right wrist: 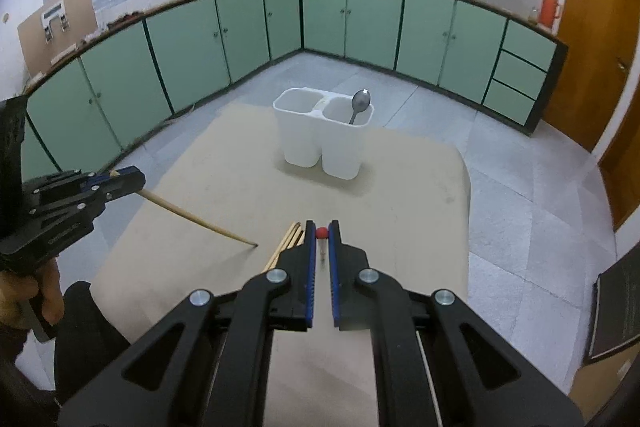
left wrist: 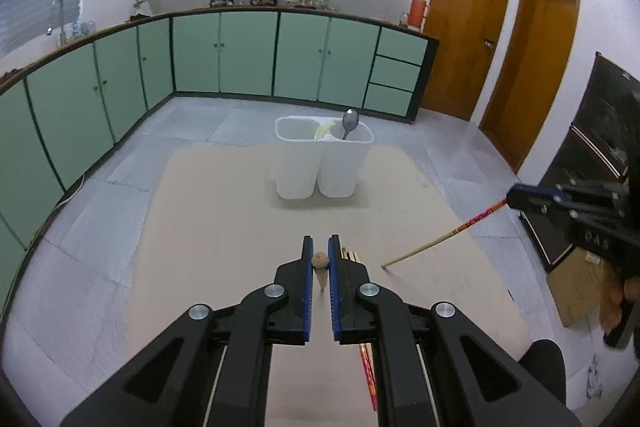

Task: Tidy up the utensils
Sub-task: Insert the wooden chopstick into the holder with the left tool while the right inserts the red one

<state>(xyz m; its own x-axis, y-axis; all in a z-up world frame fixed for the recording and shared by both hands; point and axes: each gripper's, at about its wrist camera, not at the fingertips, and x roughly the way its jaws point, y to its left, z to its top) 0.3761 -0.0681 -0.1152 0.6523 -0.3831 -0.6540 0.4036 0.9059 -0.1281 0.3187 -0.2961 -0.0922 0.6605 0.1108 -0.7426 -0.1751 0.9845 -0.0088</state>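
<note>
The left gripper [left wrist: 321, 255] has its jaws pinched on a plain wooden chopstick [left wrist: 321, 269], seen end-on between the blue pads in its own view; from the right wrist view the same chopstick [right wrist: 200, 217] slants from that gripper [right wrist: 120, 183] down toward the beige mat [right wrist: 224, 163], its tip close above the surface. The right gripper [right wrist: 322, 241] is likewise clamped on a chopstick with a red end [right wrist: 321, 233] — in the left wrist view this red-patterned chopstick [left wrist: 440, 237] runs from the gripper [left wrist: 516, 197] down and left, its pale tip near the mat [left wrist: 224, 211]. More chopsticks [right wrist: 288, 239] lie bundled on the mat just beside the right gripper's left jaw, and they also show [left wrist: 350, 254] just right of the left gripper. Farther back on the mat stands a white two-compartment holder [left wrist: 298, 163], upright. A metal spoon [left wrist: 349, 123] leans in its right compartment, bowl up; something pale yellow [left wrist: 325, 129] sits at the divider, too unclear to identify. Green cabinets [left wrist: 224, 51] line the walls behind.
</note>
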